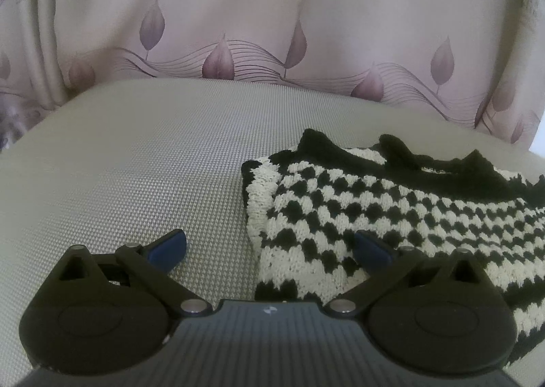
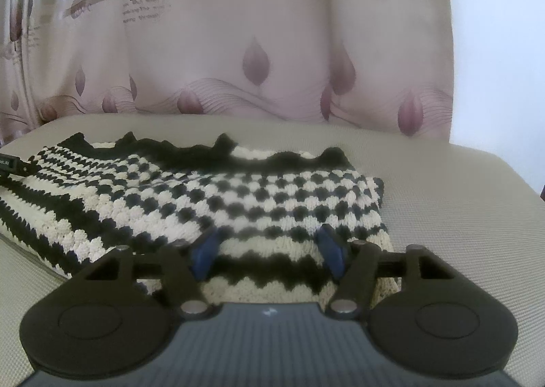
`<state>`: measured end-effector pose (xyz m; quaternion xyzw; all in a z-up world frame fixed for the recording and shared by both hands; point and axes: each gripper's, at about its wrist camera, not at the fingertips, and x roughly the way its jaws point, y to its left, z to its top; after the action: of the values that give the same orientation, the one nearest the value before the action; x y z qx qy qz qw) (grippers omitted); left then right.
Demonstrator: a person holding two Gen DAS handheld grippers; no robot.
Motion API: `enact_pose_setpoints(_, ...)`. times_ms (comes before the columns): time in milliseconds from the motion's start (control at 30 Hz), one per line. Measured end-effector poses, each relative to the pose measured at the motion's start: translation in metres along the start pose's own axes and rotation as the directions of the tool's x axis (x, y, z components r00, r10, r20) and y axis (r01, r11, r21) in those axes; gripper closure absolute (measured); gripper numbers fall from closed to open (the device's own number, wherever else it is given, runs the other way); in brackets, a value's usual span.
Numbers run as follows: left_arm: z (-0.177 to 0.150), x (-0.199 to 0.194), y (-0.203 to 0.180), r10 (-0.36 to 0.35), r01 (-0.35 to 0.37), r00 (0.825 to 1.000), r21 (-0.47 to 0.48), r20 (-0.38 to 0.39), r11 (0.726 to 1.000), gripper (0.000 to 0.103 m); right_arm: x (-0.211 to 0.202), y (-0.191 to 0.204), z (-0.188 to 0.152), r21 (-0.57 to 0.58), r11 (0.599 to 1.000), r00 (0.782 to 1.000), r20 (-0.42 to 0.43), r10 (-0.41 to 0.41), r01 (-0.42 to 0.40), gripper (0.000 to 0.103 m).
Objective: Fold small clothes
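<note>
A small black-and-cream knitted garment [image 1: 374,203] with black scalloped trim lies flat on a grey woven cushion [image 1: 136,162]. My left gripper [image 1: 269,249] is open just above the garment's near left corner; one blue finger is over the cushion, the other over the knit. In the right wrist view the garment [image 2: 259,196] fills the middle. My right gripper [image 2: 269,249] is open, its blue fingers low over the garment's striped near edge. Neither gripper holds anything. The left gripper's edge shows at the far left of the right wrist view [image 2: 10,162].
A pink curtain [image 1: 238,29] with purple leaf prints and text hangs close behind the cushion's far edge. A bright white wall [image 2: 500,46] shows at the right. The cushion extends bare to the left of the garment and to its right [image 2: 460,203].
</note>
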<state>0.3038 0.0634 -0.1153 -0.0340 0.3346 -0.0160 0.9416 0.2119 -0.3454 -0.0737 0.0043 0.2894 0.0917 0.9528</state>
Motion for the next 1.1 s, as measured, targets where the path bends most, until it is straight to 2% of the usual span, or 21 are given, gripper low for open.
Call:
enact_pose_setpoints(333,-0.003,-0.001,-0.006,0.032,-0.033,0.999,0.024,0.018,0.999,0.000,0.003,0.001,0.000,-0.011,1.000,1.000,-0.011,-0.015,0.015,0.031)
enact_pose_setpoints(400,-0.003,-0.001,-0.007,0.036,-0.037,0.999,0.025,0.021,0.999,0.000,0.003,0.001,0.000,-0.007,1.000,1.000,-0.013,-0.028,0.028,0.018)
enact_pose_setpoints(467,-0.004,-0.001,-0.008,0.040,-0.041,0.999,0.029,0.023,0.999,0.000,0.006,-0.001,0.000,0.004,0.999,0.999,-0.026,-0.044,0.044,0.013)
enact_pose_setpoints(567,-0.005,-0.002,-0.009,0.051,-0.052,0.998,0.038,0.028,0.998,0.000,0.008,-0.006,0.000,0.031,0.999,0.999,-0.036,-0.033,0.034,0.011)
enact_pose_setpoints(1100,-0.007,-0.001,-0.012,0.065,-0.066,0.997,0.046,0.029,0.997,0.000,0.006,-0.003,0.000,0.013,0.998,0.998,-0.030,-0.058,0.058,0.007)
